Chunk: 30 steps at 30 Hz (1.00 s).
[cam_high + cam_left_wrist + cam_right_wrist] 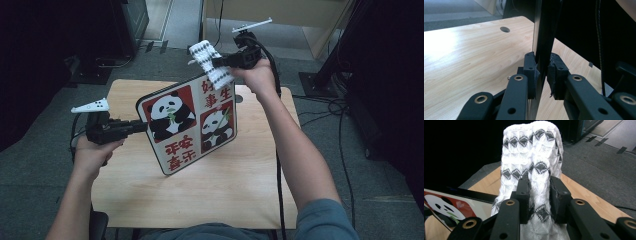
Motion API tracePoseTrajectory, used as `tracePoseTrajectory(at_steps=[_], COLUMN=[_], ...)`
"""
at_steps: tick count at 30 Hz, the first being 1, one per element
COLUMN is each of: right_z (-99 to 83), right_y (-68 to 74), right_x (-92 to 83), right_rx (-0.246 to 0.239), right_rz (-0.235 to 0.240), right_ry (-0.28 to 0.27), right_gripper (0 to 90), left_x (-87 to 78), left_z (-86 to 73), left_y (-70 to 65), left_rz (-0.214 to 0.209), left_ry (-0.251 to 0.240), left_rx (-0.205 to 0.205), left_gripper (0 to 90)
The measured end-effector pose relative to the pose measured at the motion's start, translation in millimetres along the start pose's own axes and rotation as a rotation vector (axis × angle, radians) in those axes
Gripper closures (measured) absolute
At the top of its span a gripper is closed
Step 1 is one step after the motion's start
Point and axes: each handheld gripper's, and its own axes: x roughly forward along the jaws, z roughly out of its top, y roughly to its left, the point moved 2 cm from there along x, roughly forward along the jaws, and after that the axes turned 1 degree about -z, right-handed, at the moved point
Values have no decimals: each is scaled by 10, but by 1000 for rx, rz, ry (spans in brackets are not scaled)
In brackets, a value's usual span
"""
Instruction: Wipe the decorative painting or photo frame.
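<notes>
Above the wooden table [200, 195], the panda board [187, 127] is being held tilted, its lower edge nearest the person and its printed face turned up toward the high camera. The left gripper [142, 126] is clamping the board's left edge, jaws nearly closed on the thin panel, as the left gripper view shows with the panel [541, 37] running edge-on between the pads. The right gripper [220, 62] is pinching a white cloth with black diamond pattern [210, 62], jaws narrow on the bunched fabric [534, 175], and the cloth is touching the board's upper right corner.

The step looks like wiping the board's face. To do it well, the left gripper should be keeping its clamp firm so the board is not swinging, while the cloth's loose end is being pressed flat and drawn across the print in overlapping passes.

The board's back face is staying hidden, and whether the cloth is actually pressing on the surface or just brushing the rim is hard to judge.
</notes>
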Motion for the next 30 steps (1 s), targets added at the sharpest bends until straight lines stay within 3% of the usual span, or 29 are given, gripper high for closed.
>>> tracePoseTrajectory(at_steps=[8,14,17,30], right_z=[-9,-26,-32,-69], right_y=[-86,-200,-229,-335], right_x=[-57,-105,-127,-204], right_rx=[7,56,79,98], right_rz=[-35,-53,-52,-88], right_ry=[-5,-9,-7,-5], right_gripper=[722,718,759,774], left_x=[1,0,1,0], left_z=[-2,-3,-3,-7], left_y=[6,6,8,23], left_rz=[-1,1,3,5], left_ry=[-4,-3,-4,-8], left_rx=[-4,-3,-3,-4], left_gripper=[786,786,786,786])
